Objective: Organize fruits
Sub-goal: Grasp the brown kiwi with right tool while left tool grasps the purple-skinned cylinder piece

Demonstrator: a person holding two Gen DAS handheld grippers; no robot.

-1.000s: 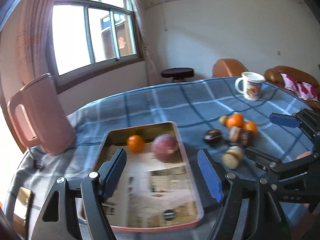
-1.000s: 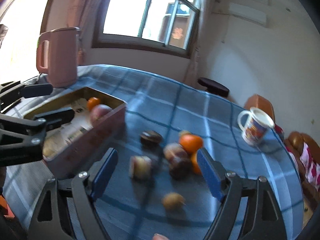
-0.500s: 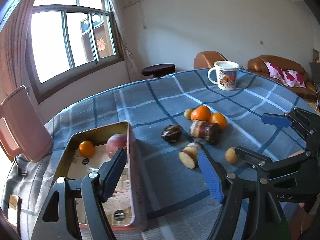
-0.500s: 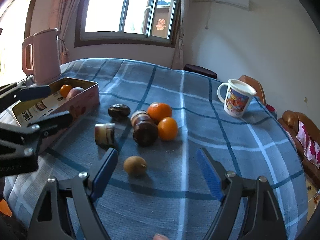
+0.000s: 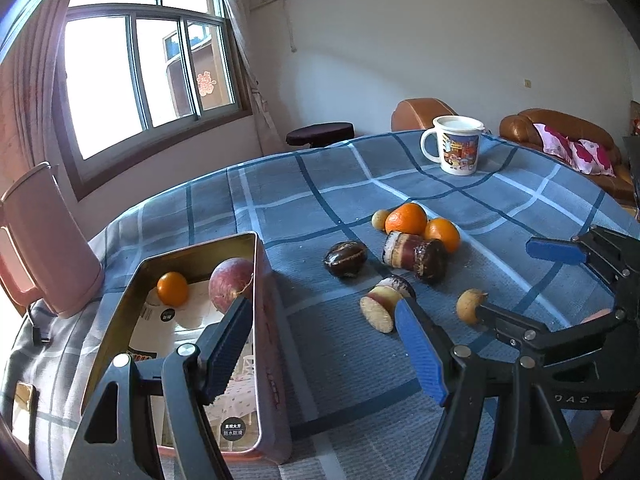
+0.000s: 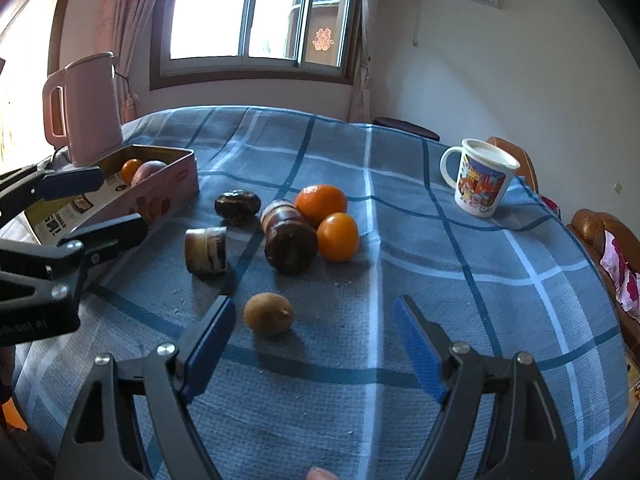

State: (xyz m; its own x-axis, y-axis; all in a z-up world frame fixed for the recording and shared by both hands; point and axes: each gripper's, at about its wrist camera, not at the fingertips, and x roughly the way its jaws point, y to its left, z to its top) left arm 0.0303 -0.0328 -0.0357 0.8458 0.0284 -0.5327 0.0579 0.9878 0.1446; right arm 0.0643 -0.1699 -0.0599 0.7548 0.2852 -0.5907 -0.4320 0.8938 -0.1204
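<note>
A pink tin (image 5: 266,320) holds a small orange (image 5: 172,288) and a reddish round fruit (image 5: 230,282). On the blue checked cloth lie two oranges (image 6: 321,204), a dark round fruit (image 6: 237,206), two cut cane pieces (image 6: 206,250) and a brown kiwi (image 6: 269,314). My right gripper (image 6: 312,308) hovers low over the cloth, its jaws closing. The kiwi sits between them near the left pad, untouched. My left gripper (image 5: 322,312) is open and empty, one finger over the tin's right wall, the other beside a cane piece (image 5: 384,304).
A pink kettle (image 5: 44,248) stands behind the tin at the table's left edge. A printed mug (image 6: 480,178) stands at the far right. Brown leather seats (image 5: 560,136) and a dark stool (image 5: 320,134) lie beyond the round table.
Both grippers swung from the tin toward the loose fruit and dropped a little. The tin slid to the left of the left view. The kiwi came in between the right fingers.
</note>
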